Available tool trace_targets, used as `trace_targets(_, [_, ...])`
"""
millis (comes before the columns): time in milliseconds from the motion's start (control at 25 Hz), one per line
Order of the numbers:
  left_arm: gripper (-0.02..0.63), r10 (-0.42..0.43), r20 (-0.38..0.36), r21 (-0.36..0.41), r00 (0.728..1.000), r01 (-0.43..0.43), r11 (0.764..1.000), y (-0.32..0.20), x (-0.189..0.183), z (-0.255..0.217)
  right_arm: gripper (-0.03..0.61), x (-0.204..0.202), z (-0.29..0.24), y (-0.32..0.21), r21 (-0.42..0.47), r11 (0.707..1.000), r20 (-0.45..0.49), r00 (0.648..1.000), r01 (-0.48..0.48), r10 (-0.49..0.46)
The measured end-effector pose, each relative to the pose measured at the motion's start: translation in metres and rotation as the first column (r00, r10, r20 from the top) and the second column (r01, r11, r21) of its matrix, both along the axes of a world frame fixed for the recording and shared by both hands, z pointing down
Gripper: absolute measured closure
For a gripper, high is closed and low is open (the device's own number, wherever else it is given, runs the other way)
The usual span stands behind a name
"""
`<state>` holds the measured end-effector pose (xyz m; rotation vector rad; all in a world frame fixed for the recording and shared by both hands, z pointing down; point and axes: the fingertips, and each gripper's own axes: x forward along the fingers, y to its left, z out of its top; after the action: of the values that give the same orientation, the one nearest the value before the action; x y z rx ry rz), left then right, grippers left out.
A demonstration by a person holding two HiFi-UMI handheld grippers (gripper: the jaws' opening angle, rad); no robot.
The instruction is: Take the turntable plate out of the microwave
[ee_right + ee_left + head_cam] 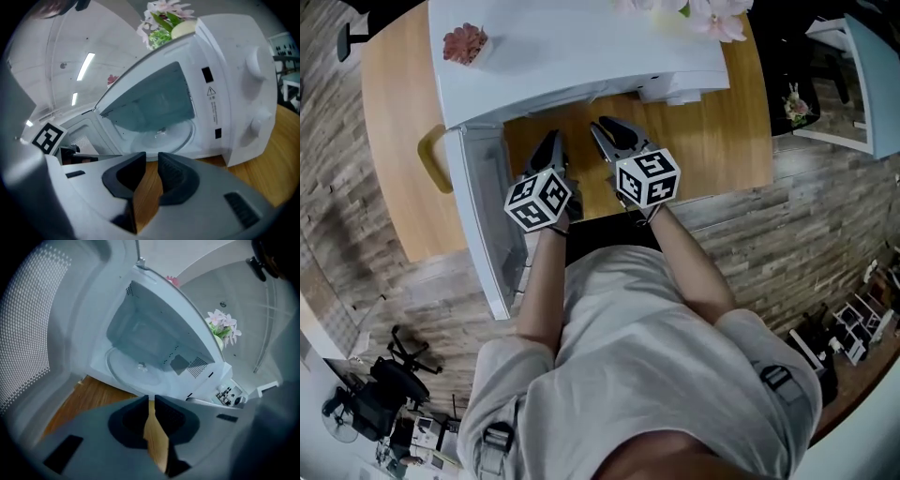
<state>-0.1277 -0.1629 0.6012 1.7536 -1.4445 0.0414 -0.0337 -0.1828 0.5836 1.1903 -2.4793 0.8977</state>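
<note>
The white microwave stands on a wooden table with its door swung open to the left. The clear glass turntable plate lies flat on the cavity floor; the right gripper view shows the plate too, and the head view hides it under the microwave's top. My left gripper hovers over the table in front of the opening, jaws barely apart and empty. My right gripper hangs beside it, short of the opening, jaws a little wider and empty. In the head view the left gripper and right gripper point at the cavity.
Pink flowers and a small pink plant sit on top of the microwave. Its control knobs are right of the cavity. The table shows bare wood to the right. The open door walls off the left side.
</note>
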Motion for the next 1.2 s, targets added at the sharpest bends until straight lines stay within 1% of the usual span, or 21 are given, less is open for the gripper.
trace_targets(80, [0.558, -0.024, -0.031, -0.011, 0.999, 0.024, 1.000, -0.004, 0.000, 0.005, 0.486, 0.001, 0.007, -0.006, -0.057, 0.998, 0.062, 0.998, -0.021, 0.024])
trace_targets(160, [0.557, -0.042, -0.050, -0.016, 0.998, 0.041, 0.999, -0.008, -0.001, 0.009, 0.479, 0.003, 0.015, -0.012, -0.103, 0.994, 0.102, 0.994, -0.040, 0.050])
trace_targets(320, [0.547, -0.083, -0.085, -0.049, 0.993, 0.079, 0.996, -0.014, -0.005, 0.020, 0.469, 0.005, 0.034, -0.022, -0.180, 0.982, 0.136, 0.987, -0.058, 0.083])
trace_targets(400, [0.530, -0.103, -0.111, -0.067, 0.988, 0.096, 0.993, -0.013, -0.006, 0.025, 0.463, 0.003, 0.042, -0.022, -0.218, 0.975, 0.153, 0.984, -0.052, 0.087])
trace_targets(560, [0.489, -0.166, -0.185, -0.088, 0.969, 0.152, 0.985, -0.016, -0.015, 0.031, 0.449, -0.008, 0.053, -0.026, -0.290, 0.956, 0.190, 0.976, -0.045, 0.104])
trace_targets(640, [0.464, -0.182, -0.209, -0.085, 0.961, 0.168, 0.982, -0.021, -0.020, 0.033, 0.443, -0.011, 0.058, -0.029, -0.318, 0.947, 0.205, 0.972, -0.047, 0.117])
trace_targets(760, [0.429, -0.194, -0.235, -0.085, 0.952, 0.179, 0.980, -0.029, -0.021, 0.037, 0.439, -0.012, 0.061, -0.029, -0.337, 0.941, 0.224, 0.967, -0.038, 0.119])
trace_targets(840, [0.423, -0.198, -0.249, -0.088, 0.948, 0.182, 0.979, -0.033, -0.021, 0.039, 0.437, -0.012, 0.061, -0.029, -0.343, 0.939, 0.233, 0.965, -0.032, 0.118])
trace_targets(960, [0.423, -0.195, -0.277, -0.082, 0.941, 0.180, 0.980, -0.039, -0.021, 0.039, 0.434, -0.014, 0.057, -0.031, -0.346, 0.938, 0.254, 0.959, -0.035, 0.129])
trace_targets(1040, [0.425, -0.198, -0.284, -0.081, 0.938, 0.182, 0.980, -0.041, -0.021, 0.041, 0.426, -0.016, 0.055, -0.034, -0.339, 0.940, 0.267, 0.955, -0.036, 0.133])
trace_targets(1200, [0.462, -0.199, -0.277, -0.082, 0.940, 0.183, 0.980, -0.042, -0.022, 0.044, 0.417, -0.020, 0.054, -0.040, -0.333, 0.942, 0.280, 0.950, -0.039, 0.138])
